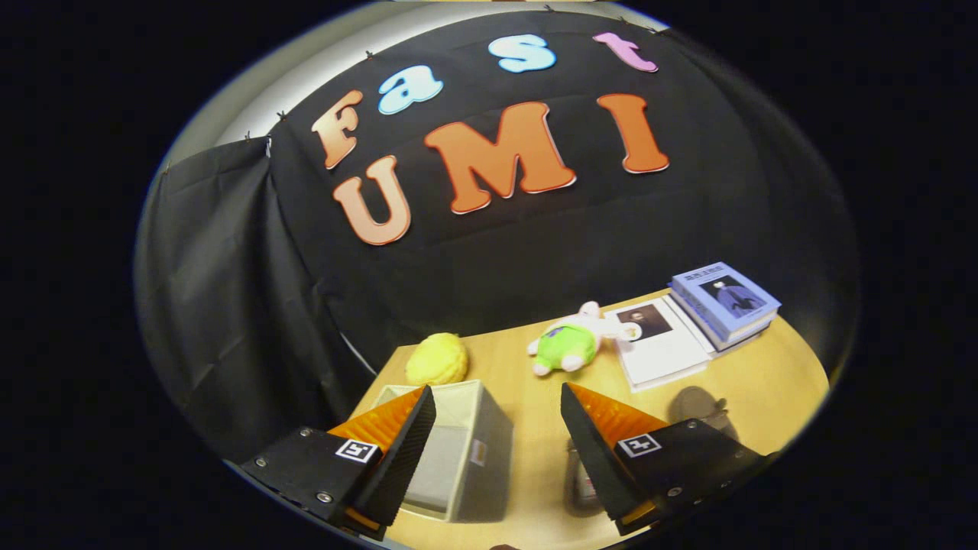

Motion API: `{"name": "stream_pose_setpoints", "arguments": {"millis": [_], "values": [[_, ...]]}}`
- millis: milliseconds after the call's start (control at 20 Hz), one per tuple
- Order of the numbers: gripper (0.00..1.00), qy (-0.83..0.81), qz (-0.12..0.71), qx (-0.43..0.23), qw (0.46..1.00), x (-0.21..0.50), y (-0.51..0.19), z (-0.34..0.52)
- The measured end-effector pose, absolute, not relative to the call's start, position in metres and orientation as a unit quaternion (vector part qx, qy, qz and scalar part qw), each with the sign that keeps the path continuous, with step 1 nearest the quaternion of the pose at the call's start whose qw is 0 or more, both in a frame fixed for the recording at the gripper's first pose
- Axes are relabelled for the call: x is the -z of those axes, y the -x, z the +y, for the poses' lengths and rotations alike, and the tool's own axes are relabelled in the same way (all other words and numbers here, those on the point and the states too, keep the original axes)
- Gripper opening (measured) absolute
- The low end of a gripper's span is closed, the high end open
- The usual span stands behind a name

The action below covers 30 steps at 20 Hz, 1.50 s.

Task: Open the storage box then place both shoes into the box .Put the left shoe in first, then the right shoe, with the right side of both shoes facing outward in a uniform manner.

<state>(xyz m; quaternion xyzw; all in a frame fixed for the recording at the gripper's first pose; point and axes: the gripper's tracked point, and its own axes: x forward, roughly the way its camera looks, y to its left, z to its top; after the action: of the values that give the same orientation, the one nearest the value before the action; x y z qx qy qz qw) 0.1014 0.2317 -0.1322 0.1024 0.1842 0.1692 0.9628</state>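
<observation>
The gripper (497, 401) hangs with its 2 fingers wide apart and empty above the light wooden table (764, 374), the open pale fabric storage box (466, 451) below between them, toward the left finger.

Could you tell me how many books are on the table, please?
2: a blue book by the booth wall, and a white book beside it, nearer the plush toy. The open jaws hold nothing.

Gripper (497, 397): wedge fingers, ribbed inner faces, black screwed mounts w/ square b/w marker tags; fingers spread wide apart.
</observation>
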Motion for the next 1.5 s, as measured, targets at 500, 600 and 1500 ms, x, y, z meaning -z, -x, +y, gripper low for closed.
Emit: {"name": "stream_pose_setpoints", "arguments": {"millis": [500, 600, 1500], "values": [[0.97, -0.053, 0.234, -0.055, 0.969, 0.238, -0.108, 0.145], [0.94, -0.049, 0.256, -0.049, 0.964, 0.262, -0.112, 0.146], [0.35, -0.042, 0.372, -0.047, 0.926, 0.374, -0.111, 0.167]]}}
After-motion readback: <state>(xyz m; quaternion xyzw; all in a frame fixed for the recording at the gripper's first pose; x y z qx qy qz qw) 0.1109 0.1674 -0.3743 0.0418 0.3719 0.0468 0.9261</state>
